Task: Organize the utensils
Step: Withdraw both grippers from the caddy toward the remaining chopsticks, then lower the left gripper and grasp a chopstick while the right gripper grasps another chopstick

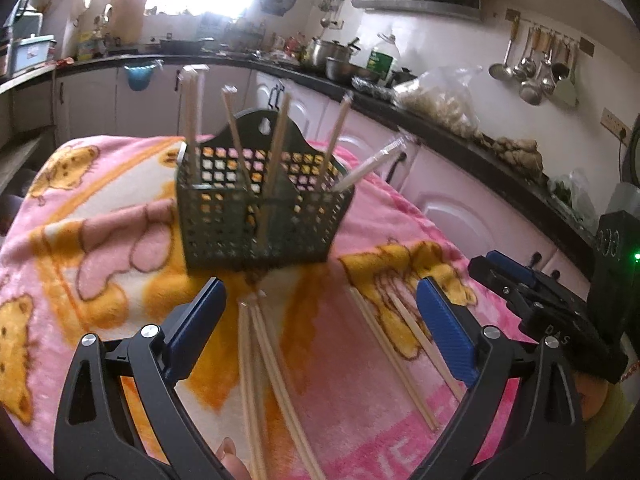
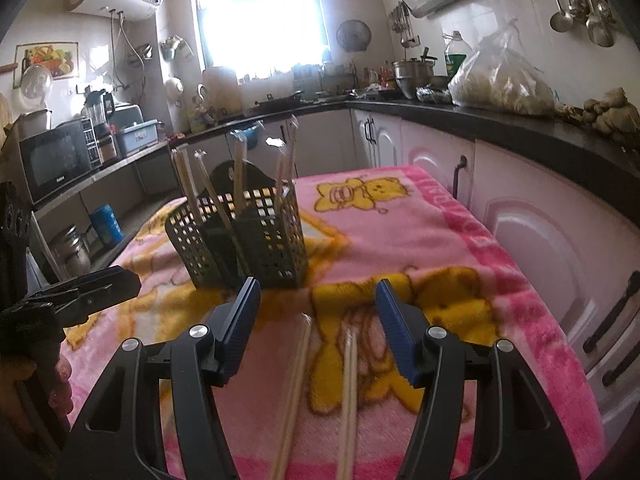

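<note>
From the left wrist view, the left tongs (image 1: 320, 312) are hanging released over the pink blanket (image 1: 100, 216) covering the worktop, their blue pads well apart with nothing between them. A bundle of loose chopsticks (image 1: 256, 360) is lying on the blanket below the gap, and another pair of chopsticks (image 1: 400, 344) is lying just inside the right-hand pad. Beyond them the dark basket (image 1: 256, 224) is standing upright, with several wrapped chopsticks (image 1: 280, 140) leaning out of it. The right tongs (image 1: 504, 276) are showing at the right edge.

From the right wrist view, the right tongs (image 2: 318, 320) are also standing released, gripping nothing. Two chopstick pairs (image 2: 348, 380) are lying on the blanket (image 2: 400, 220) between the pads, pointing toward the basket (image 2: 248, 244), which is sitting near the blanket's middle. The left tongs (image 2: 100, 292) are reaching in from the left.
</note>
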A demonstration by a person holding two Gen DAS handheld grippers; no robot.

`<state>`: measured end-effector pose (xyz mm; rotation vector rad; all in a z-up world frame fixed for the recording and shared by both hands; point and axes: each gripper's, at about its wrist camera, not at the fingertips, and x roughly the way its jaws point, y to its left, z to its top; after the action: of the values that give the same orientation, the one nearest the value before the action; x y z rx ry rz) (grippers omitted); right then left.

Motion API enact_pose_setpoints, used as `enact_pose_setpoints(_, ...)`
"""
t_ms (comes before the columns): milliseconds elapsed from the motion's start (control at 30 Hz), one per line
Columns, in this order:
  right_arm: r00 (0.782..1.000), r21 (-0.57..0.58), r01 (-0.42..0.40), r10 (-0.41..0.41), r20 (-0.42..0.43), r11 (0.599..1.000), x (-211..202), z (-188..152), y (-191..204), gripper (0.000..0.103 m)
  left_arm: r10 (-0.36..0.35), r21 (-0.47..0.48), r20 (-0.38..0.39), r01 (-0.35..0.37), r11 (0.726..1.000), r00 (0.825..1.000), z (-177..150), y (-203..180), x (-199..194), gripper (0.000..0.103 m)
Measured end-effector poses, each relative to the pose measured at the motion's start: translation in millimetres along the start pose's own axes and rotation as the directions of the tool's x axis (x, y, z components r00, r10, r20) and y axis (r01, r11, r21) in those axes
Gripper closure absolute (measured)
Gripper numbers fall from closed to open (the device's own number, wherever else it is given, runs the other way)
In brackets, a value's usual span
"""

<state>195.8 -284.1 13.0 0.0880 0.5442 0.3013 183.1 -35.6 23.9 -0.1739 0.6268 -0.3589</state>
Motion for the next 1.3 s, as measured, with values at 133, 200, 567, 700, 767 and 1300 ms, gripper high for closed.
enact_pose_setpoints(133,1.000,-0.006,0.010,-0.010,-0.019,1.000,-2.0,-7.7,-8.1,0.045,-0.010,0.015,-0.026,0.011,1.000,1.000,-8.6,-8.8,7.1,0.016)
enact_pose_setpoints(200,0.999,-0.004,0.012,-0.012,-0.031,1.000,-2.3,-11.2,-11.5,0.046,-0.018,0.017,-0.041,0.019,1.000,0.999,-12.4,-11.7,11.2,0.016)
enact_pose_setpoints(567,0.994,-0.007,0.006,-0.007,-0.109,1.000,11.4,-25.4,-21.5,0.049,-0.042,-0.028,-0.168,0.038,0.999,0.985,-36.8,-7.0,36.8,0.035)
enact_pose_setpoints(700,0.990,0.011,0.005,-0.003,-0.144,1.000,21.3,-28.8,-25.9,0.051,-0.027,-0.047,-0.227,0.017,0.999,0.974,-45.4,-2.0,51.3,0.048)
enact_pose_setpoints(767,0.987,0.018,0.006,-0.003,-0.159,1.000,26.3,-29.8,-27.9,0.051,-0.012,-0.064,-0.250,-0.004,0.998,0.968,-48.9,2.5,58.4,0.051)
enact_pose_setpoints(1300,0.946,0.012,-0.007,0.011,-0.323,1.000,81.8,-35.0,-34.4,0.066,0.042,-0.096,-0.312,-0.076,0.992,0.949,-51.2,24.4,86.1,0.051)
